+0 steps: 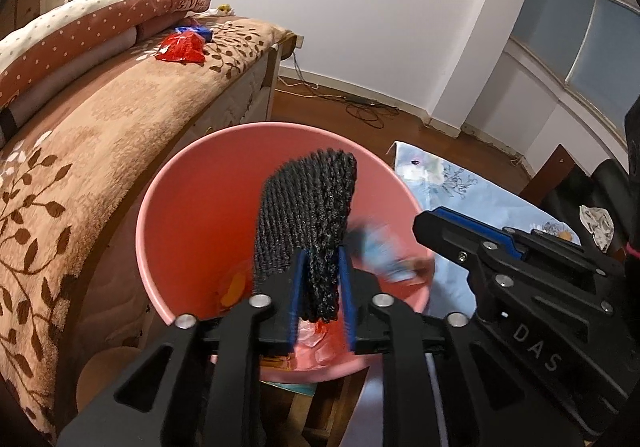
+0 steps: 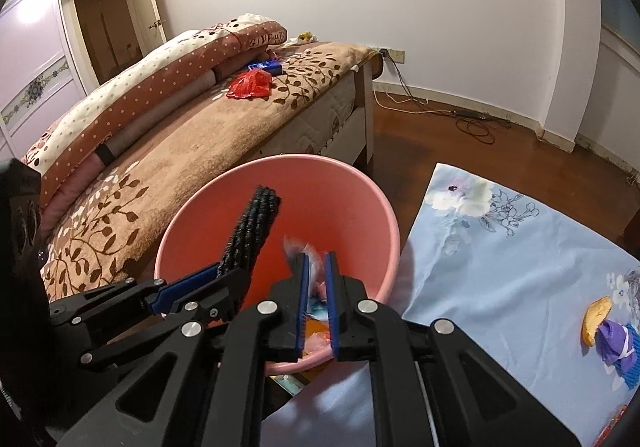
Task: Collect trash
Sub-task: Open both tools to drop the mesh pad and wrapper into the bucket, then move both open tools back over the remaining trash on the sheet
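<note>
The pink bin (image 1: 192, 207) stands right of the bed (image 1: 120, 119). Over it the left gripper (image 1: 322, 259) pinches a black mesh pad (image 1: 308, 207). The right gripper's (image 2: 316, 263) narrowly parted fingers straddle a blurred wrapper (image 2: 318, 283).

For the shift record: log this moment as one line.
stage: dropping trash | left tongs: black mesh pad between them, over pink bucket | right tongs: blurred wrapper between them, over bucket | remaining: red wrapper on bed

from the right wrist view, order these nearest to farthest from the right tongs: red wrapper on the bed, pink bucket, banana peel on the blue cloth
1. pink bucket, directly under the right tongs.
2. banana peel, off to the right on the blue floral cloth.
3. red wrapper, up on the bed beyond the bucket, to the left.
</note>
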The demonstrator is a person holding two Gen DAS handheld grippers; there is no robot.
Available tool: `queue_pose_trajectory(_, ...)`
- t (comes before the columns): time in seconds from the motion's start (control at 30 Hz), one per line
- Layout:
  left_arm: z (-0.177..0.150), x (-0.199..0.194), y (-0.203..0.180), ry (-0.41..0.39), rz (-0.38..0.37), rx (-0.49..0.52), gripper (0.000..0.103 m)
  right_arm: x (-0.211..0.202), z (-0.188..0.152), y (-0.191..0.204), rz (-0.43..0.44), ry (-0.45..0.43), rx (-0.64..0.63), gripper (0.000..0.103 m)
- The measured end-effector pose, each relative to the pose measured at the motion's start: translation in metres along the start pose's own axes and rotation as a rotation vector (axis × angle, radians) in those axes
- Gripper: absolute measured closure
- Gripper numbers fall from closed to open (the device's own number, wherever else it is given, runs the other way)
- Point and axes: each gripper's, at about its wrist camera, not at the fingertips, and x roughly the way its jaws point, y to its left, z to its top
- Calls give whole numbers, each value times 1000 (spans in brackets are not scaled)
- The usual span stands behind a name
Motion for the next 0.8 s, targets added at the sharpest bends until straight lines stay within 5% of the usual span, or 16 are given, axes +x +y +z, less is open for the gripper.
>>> queue_pose_trajectory(0.27,2,0,6,5,-6,-39,62,-6,-5,-16,-11,-9,44,79)
queue_pose_trajectory(0.8,-7,-4,-37,2,-70,77,61,-52,-51,-50,-72,-39,70,74)
